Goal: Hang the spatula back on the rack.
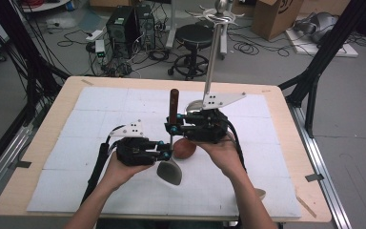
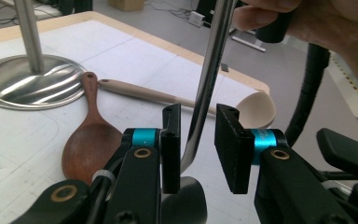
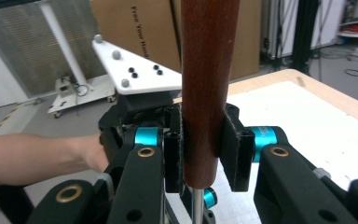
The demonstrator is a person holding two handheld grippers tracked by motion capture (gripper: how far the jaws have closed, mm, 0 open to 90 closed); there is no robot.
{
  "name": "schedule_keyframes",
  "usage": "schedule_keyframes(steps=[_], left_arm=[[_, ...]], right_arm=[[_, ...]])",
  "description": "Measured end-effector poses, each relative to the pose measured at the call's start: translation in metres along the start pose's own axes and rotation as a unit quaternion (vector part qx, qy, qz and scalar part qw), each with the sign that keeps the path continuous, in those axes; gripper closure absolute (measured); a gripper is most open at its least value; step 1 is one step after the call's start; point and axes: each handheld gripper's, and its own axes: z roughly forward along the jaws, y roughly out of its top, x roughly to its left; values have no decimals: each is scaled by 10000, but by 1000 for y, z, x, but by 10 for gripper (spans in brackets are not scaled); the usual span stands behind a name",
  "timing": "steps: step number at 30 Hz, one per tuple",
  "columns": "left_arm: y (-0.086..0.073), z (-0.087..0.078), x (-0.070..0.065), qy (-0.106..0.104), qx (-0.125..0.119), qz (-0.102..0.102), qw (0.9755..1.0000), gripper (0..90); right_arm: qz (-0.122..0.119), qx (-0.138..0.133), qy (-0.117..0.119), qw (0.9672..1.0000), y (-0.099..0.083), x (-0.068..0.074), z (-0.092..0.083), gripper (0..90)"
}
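Note:
A utensil with a dark wooden handle (image 1: 174, 102) (image 3: 207, 70), a thin metal shaft (image 2: 212, 70) and a grey head (image 1: 169, 171) stands upright over the middle of the mat. My right gripper (image 1: 173, 128) (image 3: 204, 144) is shut on the lower end of the wooden handle. Lower down, my left gripper (image 1: 166, 151) (image 2: 198, 140) has the metal shaft between its jaws. The shaft runs close by one pad, with a clear gap to the other, so this gripper is open.
A brown wooden spoon (image 1: 185, 149) (image 2: 91, 140) lies on the white mat (image 1: 90, 143) beside the grippers. A beige spoon (image 2: 256, 108) lies nearer the table edge. A metal stand rises from its round base (image 2: 28, 81) (image 1: 195, 106) behind the right hand.

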Motion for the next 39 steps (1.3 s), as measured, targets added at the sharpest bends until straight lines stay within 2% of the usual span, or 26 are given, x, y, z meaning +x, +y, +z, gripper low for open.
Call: schedule_keyframes(steps=[7, 9, 12, 13, 18, 20, 21, 22, 25, 27, 32, 35, 39], left_arm=[[-1, 0, -1, -193, 9, 46, 9998, 740], [-1, -1, -2, -249, -33, 52, 9997, 784], [-1, -4, -2, -218, -53, 155, 9996, 814], [0, -5, -4, -86, -80, 214, 9997, 821], [0, -4, -7, 69, -27, 323, 9995, 838], [0, -4, -7, 108, -35, 275, 9996, 840], [-1, -3, -8, 303, 25, 306, 9991, 841], [-1, -3, -8, 303, 25, 306, 9991, 840], [0, -3, -7, 413, 25, 298, 9987, 841], [1, -1, -8, 518, 25, 292, 9982, 841], [1, 0, -8, 625, -17, 238, 9978, 841], [1, 1, -8, 652, -24, 244, 9976, 840], [1, 0, -8, 609, -96, 223, 9978, 839]], right_arm=[[-53, 77, 404, 9991, 0, 2, 5, 732], [-72, 104, 449, 9989, 0, 2, 7, 732], [-70, 101, 439, 9990, -1, 2, 7, 730], [-52, 72, 411, 9991, 0, 2, 7, 727], [-36, 68, 238, 9997, -1, 2, 9, 694], [-54, 20, 111, 9999, -1, 3, 9, 682], [-67, 16, 12, 10000, -1, 4, 9, 674], [-67, 16, 12, 10000, -1, 4, 9, 674], [-135, 23, -228, 9996, -1, 6, 8, 666], [-120, 13, -270, 9996, -2, 6, 9, 667], [-66, 4, -299, 9995, -5, 4, 12, 682], [-62, 16, -359, 9993, -7, 3, 13, 711], [93, -108, -252, 9996, -8, 1, 13, 725]])
